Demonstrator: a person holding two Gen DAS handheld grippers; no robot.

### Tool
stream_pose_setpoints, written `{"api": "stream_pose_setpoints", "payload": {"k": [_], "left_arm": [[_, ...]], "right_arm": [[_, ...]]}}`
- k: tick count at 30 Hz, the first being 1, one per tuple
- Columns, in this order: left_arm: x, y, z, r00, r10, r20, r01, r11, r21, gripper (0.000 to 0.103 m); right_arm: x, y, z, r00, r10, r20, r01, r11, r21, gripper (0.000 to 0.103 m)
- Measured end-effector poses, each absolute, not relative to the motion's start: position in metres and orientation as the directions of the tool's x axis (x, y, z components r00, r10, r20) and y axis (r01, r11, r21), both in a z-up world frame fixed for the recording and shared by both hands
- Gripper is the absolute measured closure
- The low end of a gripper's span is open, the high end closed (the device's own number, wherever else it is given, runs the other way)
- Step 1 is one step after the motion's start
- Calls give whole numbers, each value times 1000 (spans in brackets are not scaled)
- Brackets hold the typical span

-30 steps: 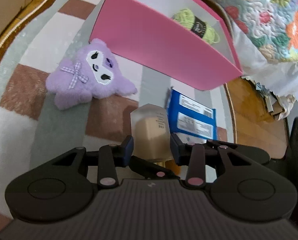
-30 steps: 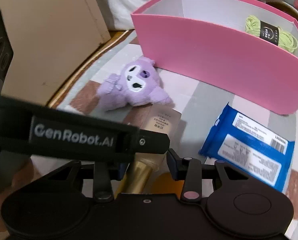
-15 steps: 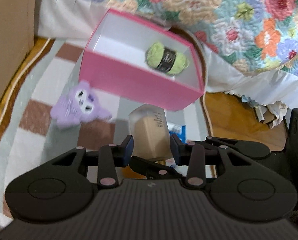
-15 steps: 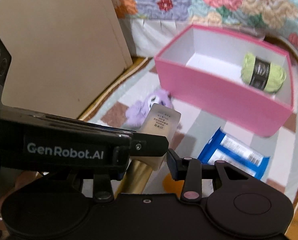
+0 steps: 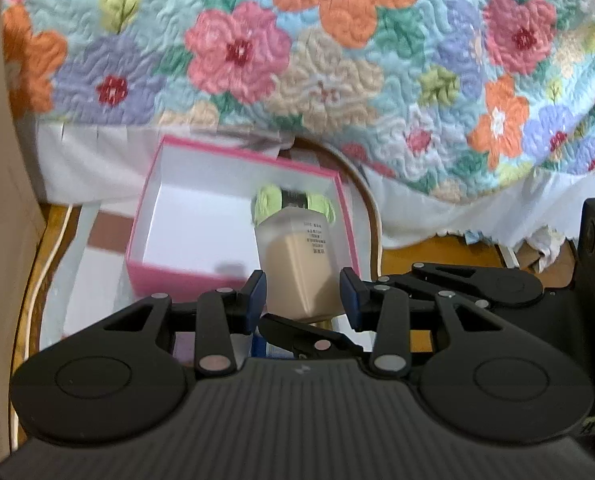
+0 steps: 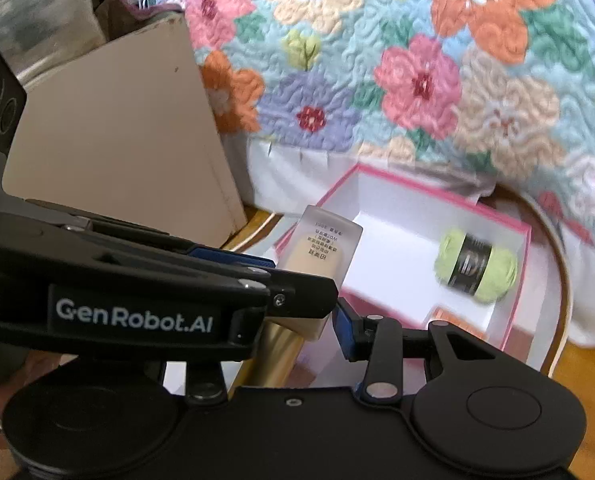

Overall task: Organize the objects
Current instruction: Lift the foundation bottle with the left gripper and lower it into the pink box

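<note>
A frosted bottle of beige liquid (image 5: 297, 260) with a gold cap (image 6: 273, 356) is held up in the air in front of the pink box (image 5: 169, 276). My right gripper (image 6: 305, 320) is shut on the bottle's gold cap end. My left gripper (image 5: 302, 294) is open, its blue pads (image 5: 257, 288) on either side of the bottle body with small gaps. A green yarn ball (image 6: 475, 266) lies inside the pink box (image 6: 513, 316), which has a white inside. The bottle (image 6: 321, 248) points toward the box.
A flowered quilt (image 5: 337, 60) hangs over the bed behind the box. A beige cabinet panel (image 6: 117, 140) stands at the left. The box sits on a checked rug with a wooden floor (image 5: 437, 252) at the right.
Both grippers have risen with the bottle and tilted up toward the bed. The purple plush and blue packet have dropped out of view. The pink box now lies below and ahead.
</note>
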State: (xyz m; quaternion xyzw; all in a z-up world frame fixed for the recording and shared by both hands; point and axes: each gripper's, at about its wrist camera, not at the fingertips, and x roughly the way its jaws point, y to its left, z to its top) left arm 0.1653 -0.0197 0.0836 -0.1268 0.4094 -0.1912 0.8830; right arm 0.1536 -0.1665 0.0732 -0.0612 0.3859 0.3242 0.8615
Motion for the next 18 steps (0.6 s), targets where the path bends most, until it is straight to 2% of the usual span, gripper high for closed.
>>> {"api": "stream_pose_setpoints", "payload": {"k": [8, 18], "left_arm": [[239, -30, 69, 577, -442, -687, 197, 891, -409, 64], [315, -41, -3, 517, -460, -722, 151, 879, -452, 64]], "right_arm": [[220, -163, 69, 492, 478, -728, -606, 788, 107, 57], [290, -170, 7, 464, 479, -745, -545, 818, 185, 57]]}}
